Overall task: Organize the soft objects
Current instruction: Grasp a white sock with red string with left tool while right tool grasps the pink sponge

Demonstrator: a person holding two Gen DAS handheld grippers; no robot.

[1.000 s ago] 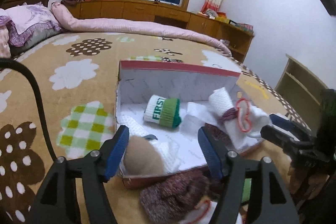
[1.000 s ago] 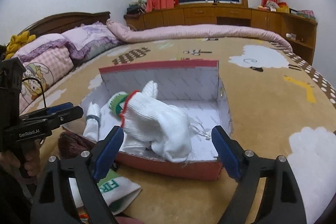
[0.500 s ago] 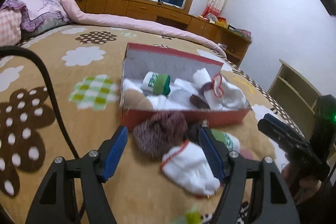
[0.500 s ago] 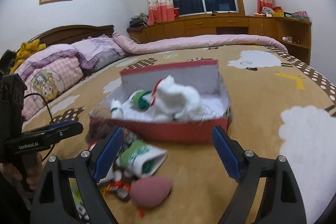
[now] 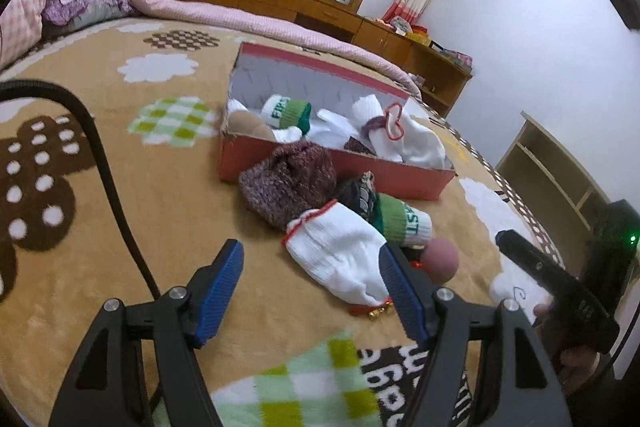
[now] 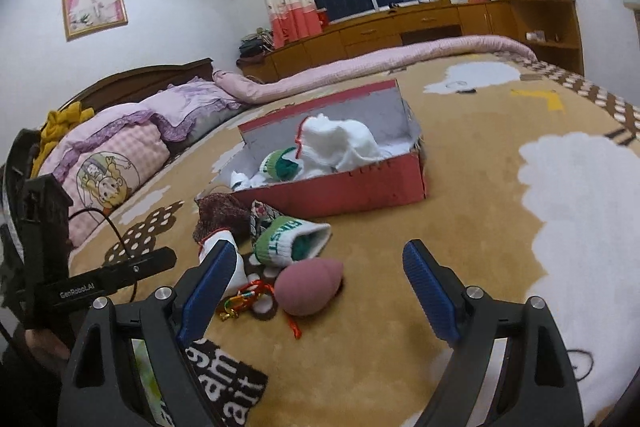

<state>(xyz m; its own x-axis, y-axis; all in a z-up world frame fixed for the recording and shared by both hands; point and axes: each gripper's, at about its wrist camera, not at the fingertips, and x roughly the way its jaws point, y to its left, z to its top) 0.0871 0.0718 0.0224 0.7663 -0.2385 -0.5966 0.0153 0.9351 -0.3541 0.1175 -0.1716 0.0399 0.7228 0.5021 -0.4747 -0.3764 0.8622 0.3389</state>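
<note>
Both grippers backed off — white glove (image 5: 340,251) beside left fingers (image 5: 404,291).

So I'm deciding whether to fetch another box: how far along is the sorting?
Partly done. The red box already holds several socks. Both grippers, left and right, are open and empty. Left on the blanket: white sock, maroon knit, green-cuffed sock, pink sponge.

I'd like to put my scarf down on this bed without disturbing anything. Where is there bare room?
Right of the red box the blanket lies bare. So does the stretch left of it, by the green checked flower. In front it's crowded: maroon knit, white glove, pink sponge.
</note>
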